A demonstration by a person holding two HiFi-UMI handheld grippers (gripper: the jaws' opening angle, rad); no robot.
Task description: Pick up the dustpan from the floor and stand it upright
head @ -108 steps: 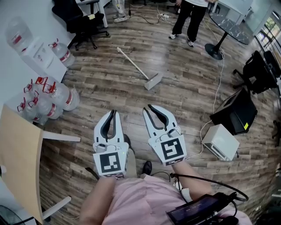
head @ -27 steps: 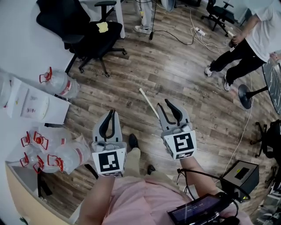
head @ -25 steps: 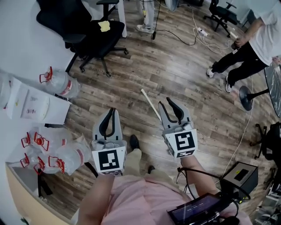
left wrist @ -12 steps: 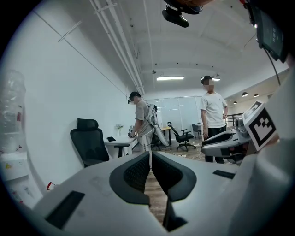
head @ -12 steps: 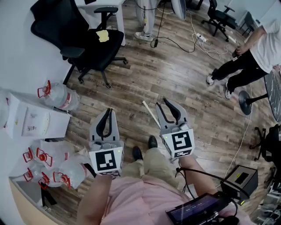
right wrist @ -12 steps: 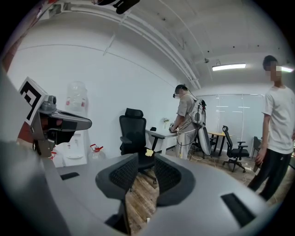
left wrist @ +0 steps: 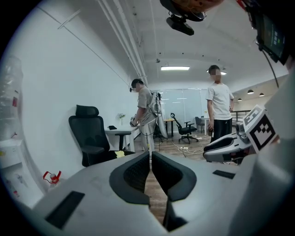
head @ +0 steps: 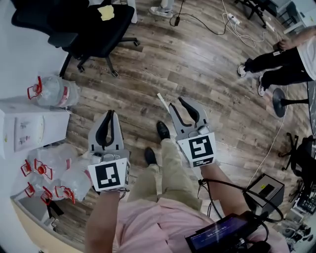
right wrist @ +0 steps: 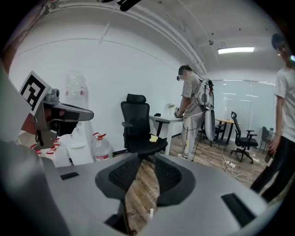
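Lying on the wooden floor (head: 197, 59), the dustpan (head: 160, 98) is showing only a pale handle tip, probably hidden beneath the right gripper (head: 176, 102), fingers released. The left gripper (head: 109, 114) is staying clenched on nothing. Approach is underway; next comes lowering onto the handle.

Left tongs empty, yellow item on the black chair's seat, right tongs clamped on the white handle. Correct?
Not the last part. The right gripper view shows the right tongs open with only floor between the jaws. The white handle lies on the floor, apart from them. The rest stands: the left tongs are empty and the yellow item is on the black chair's seat.
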